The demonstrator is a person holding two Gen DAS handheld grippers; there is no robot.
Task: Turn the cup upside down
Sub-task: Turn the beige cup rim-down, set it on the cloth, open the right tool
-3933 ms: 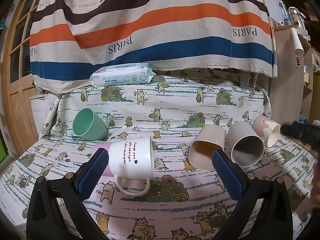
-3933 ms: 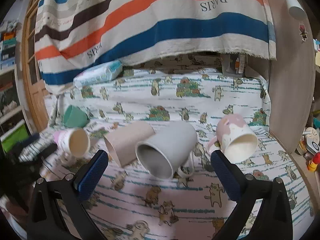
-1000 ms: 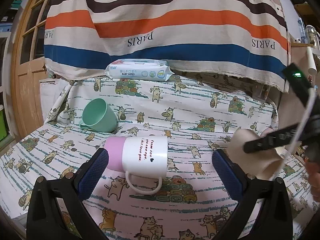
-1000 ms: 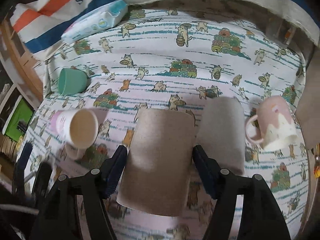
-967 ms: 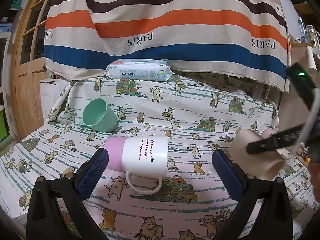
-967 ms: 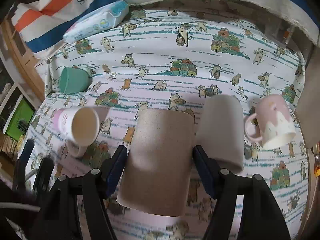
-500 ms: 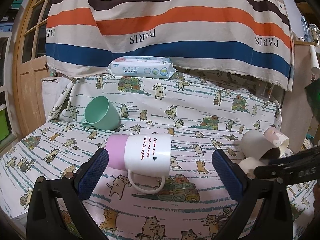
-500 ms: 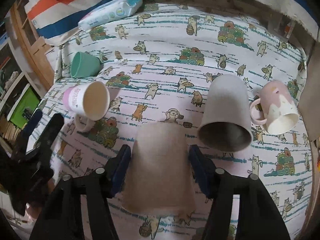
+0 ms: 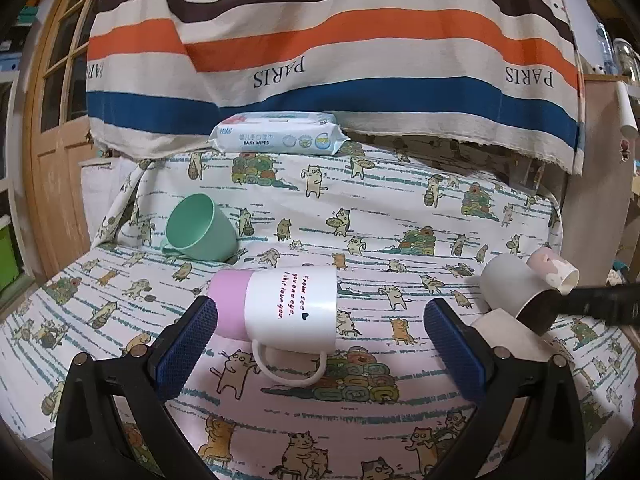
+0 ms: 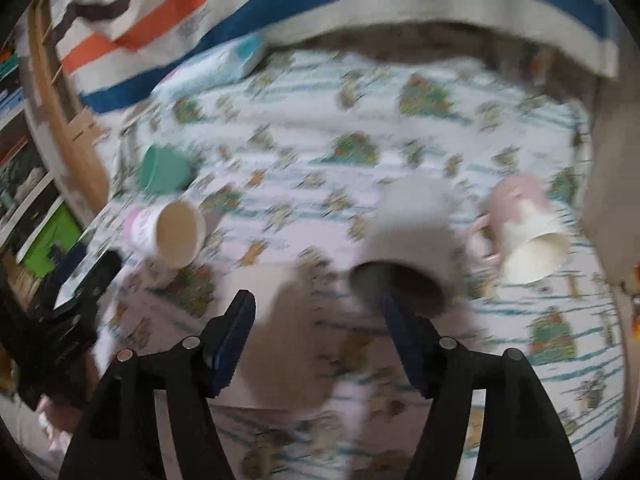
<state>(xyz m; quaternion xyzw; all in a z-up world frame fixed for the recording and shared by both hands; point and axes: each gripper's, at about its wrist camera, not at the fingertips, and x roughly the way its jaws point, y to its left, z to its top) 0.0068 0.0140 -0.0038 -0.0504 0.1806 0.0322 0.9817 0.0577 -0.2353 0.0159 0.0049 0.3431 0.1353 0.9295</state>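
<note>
A beige cup [image 10: 304, 332] stands mouth down on the cat-print cloth, between the fingers of my right gripper [image 10: 318, 316]; the view is blurred and the jaws stand a little apart from its sides. It also shows in the left wrist view [image 9: 506, 332] at the right. My left gripper [image 9: 320, 332] is open and empty, in front of a white and pink mug [image 9: 280, 306] lying on its side.
A grey cup [image 10: 412, 236] and a pink mug [image 10: 524, 224] lie on their sides to the right. A green cup [image 9: 198, 228] lies at the left rear. A pack of baby wipes [image 9: 278, 134] sits at the back under a striped cloth [image 9: 320, 40].
My right gripper lifted the beige cup, turned it mouth down and set it on the cloth, then its jaws widened off it. My left gripper barely moved.
</note>
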